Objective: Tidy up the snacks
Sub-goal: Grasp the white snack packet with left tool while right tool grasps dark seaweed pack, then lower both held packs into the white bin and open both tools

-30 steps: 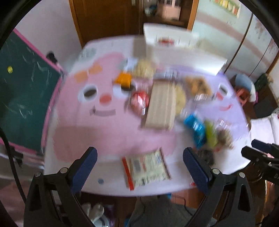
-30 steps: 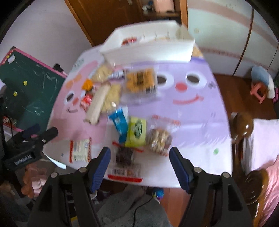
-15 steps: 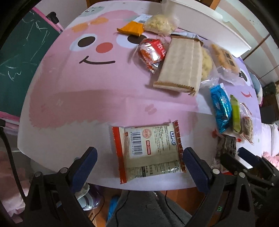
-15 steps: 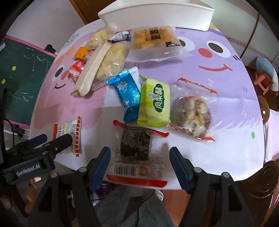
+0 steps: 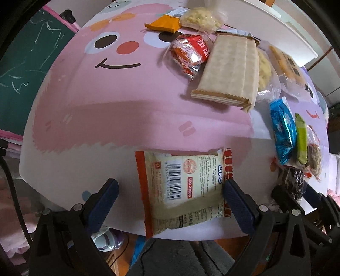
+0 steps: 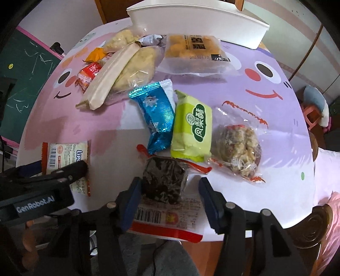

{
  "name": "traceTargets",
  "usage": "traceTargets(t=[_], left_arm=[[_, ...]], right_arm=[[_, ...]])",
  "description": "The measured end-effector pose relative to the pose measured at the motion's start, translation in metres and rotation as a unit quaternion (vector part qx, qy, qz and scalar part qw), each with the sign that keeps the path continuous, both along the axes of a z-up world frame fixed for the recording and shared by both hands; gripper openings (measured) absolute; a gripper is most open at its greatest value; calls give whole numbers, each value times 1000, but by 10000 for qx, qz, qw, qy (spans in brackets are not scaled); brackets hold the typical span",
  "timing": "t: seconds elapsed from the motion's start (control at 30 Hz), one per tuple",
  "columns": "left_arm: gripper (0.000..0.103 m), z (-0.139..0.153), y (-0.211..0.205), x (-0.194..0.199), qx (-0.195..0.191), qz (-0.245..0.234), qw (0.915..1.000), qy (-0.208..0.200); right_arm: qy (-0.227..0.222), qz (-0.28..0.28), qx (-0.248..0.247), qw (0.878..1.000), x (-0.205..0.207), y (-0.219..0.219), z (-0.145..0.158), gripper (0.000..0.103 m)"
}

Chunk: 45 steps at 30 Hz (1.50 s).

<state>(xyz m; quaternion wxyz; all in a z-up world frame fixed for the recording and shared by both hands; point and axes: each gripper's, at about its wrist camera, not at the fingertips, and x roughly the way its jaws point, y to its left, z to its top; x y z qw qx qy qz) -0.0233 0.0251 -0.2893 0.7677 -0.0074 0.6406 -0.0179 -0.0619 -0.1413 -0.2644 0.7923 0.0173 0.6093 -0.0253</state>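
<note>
Down at the near edge of the table, on its pink half, the left gripper stands with its jaws wide apart over the cream cracker packet with orange ends. The right finger touches or nearly touches the packet's right edge, while the left finger stands clear of it on bare table, so nothing is gripped. Farther back on the pink side lie an orange sachet, a clear bag of pale puffs, a red-and-white wrapped snack and a long beige wafer pack that leans over its neighbours. Behind these runs the white tray, at the far edge of the table.

Moving right toward the middle, a blue foil packet lies just beside a lime-green packet, touching along their long sides, with a clear bag of golden pastries behind them. Right of the green one sits a clear wrapper of nutty clusters on the lilac half.

At the near edge in the right wrist view, the right gripper straddles the dark seaweed-like snack in its clear red-trimmed wrapper; its jaws are closing, the left finger against the snack's side, the right finger apart from it. The left gripper's black body shows at the left of that view, over the cracker packet
</note>
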Motion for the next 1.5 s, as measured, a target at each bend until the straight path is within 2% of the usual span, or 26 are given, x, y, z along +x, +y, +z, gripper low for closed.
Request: traceTargets(t=[0.03,0.1,0.17,0.2,0.23,0.4,0.47,0.8,1.0,1.13,1.27,1.5], left_arm=[[96,1,-5,0,35,-15,10000,-26],[86,3,-12,-3,80,-126,9998,-131],[50,14,-27,-7,66,-340,9989,-314],[47,14,-33,-8,99,-442,9985,-306],[43,16,-37,-9,99,-452,9984,-337],[38,23,-30,-10,-190,-295,9987,-380],[20,30,-29,-8,-311,-288,9978,-504],[15,69,-12,-4,-439,-70,9960,-774],[15,123,-15,6,-632,-132,9909,-1179],[15,178,-37,22,-745,-373,9826,-1662],[15,231,-64,46,-789,-637,9716,-2139],[15,299,-103,94,-788,-929,9533,-2764]], right_arm=[[-14,5,3,10000,-1,0,0,54],[-21,43,5,10000,-1,0,0,53],[-18,95,23,10000,-3,0,2,52],[-19,112,60,9999,-5,0,3,47],[-19,122,73,9999,-5,0,3,46],[28,201,187,9996,-9,-1,5,45],[-2,221,239,9995,-10,-2,9,45],[-511,281,401,9975,-9,-15,57,45],[-781,310,477,9953,-2,-26,89,45],[-1055,316,460,9929,13,-38,120,45],[-1579,314,285,9866,36,-54,169,45],[-2400,254,-148,9703,82,-77,243,46]])
